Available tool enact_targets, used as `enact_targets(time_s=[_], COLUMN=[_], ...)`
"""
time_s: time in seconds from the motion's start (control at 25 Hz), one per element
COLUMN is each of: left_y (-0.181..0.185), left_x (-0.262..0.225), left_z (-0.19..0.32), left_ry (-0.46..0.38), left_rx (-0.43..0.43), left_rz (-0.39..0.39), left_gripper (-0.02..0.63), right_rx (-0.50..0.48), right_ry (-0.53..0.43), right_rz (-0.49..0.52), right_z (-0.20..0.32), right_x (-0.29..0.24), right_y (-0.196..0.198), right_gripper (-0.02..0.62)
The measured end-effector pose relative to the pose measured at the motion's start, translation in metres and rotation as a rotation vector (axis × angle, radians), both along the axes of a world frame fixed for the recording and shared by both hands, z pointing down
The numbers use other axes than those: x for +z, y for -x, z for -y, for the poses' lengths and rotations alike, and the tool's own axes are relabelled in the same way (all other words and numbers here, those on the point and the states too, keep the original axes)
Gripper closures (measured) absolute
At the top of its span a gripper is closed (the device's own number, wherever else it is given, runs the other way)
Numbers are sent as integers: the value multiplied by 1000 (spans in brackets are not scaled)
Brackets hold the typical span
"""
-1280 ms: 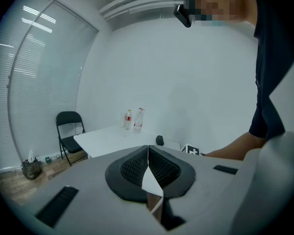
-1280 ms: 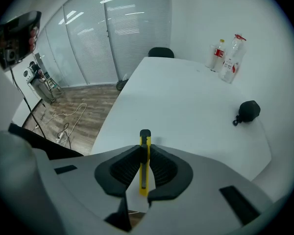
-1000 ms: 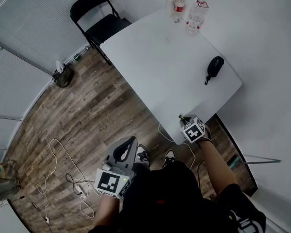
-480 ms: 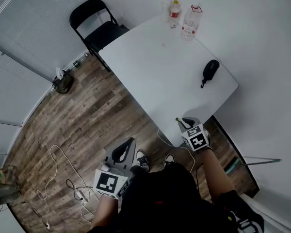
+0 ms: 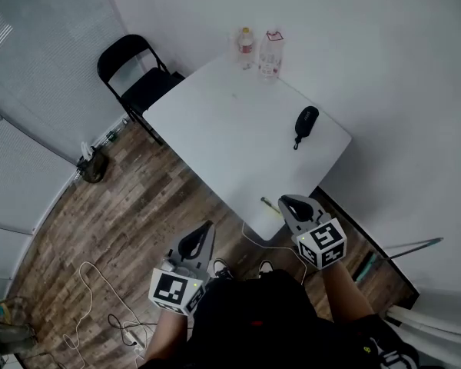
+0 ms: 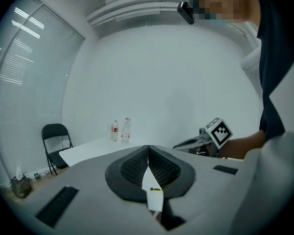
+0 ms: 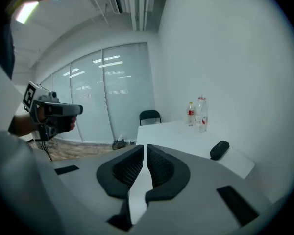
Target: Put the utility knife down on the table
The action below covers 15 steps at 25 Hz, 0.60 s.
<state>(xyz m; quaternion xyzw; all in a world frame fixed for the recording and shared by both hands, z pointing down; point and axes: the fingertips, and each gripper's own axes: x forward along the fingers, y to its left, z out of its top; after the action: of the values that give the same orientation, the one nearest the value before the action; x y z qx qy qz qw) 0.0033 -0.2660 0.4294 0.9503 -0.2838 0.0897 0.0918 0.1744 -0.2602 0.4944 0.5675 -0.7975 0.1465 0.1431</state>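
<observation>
The utility knife (image 5: 270, 207), a thin yellowish strip, lies on the white table (image 5: 223, 141) at its near corner, close to the edge. Just right of it, my right gripper (image 5: 286, 202) is open by a narrow gap with nothing in it; its own view shows the empty gap (image 7: 144, 148), and the knife is hidden there. My left gripper (image 5: 207, 227) hangs over the wooden floor, away from the table, with its jaws shut and empty (image 6: 148, 148).
A black case (image 5: 305, 119) lies near the table's right edge, and two bottles (image 5: 260, 49) stand at the far corner. A black folding chair (image 5: 134, 79) stands to the left. Cables (image 5: 100, 298) trail over the floor. A white wall runs close behind the table.
The knife that stuck out of my right gripper now lies on the table. The right gripper has let go and drawn back, and the table now sits farther away in the head view.
</observation>
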Motion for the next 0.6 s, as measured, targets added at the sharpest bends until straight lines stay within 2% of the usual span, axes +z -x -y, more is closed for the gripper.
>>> enact_targets(time_s=[0.08,0.24,0.36,0.6], left_y=[-5,-15,-25,-43], left_x=[-7,-21,-33,-51], left_z=[-3,-13,-14,-23], left_ry=[-10,-24,-63,-103], left_rx=[13,60,91,140], left_rz=[-7,27,-3,-78], left_gripper=[583,583,583,583], right_rx=[2,45,85,154], right_ry=[-58,-183,-271,-328], right_rz=[9,31,6,-7], right_z=[-15,-44,-57,-72], right_x=[-24,-71,-99,-122], right_y=[1,-4,-10,-24], right_gripper=[558,566,572,572])
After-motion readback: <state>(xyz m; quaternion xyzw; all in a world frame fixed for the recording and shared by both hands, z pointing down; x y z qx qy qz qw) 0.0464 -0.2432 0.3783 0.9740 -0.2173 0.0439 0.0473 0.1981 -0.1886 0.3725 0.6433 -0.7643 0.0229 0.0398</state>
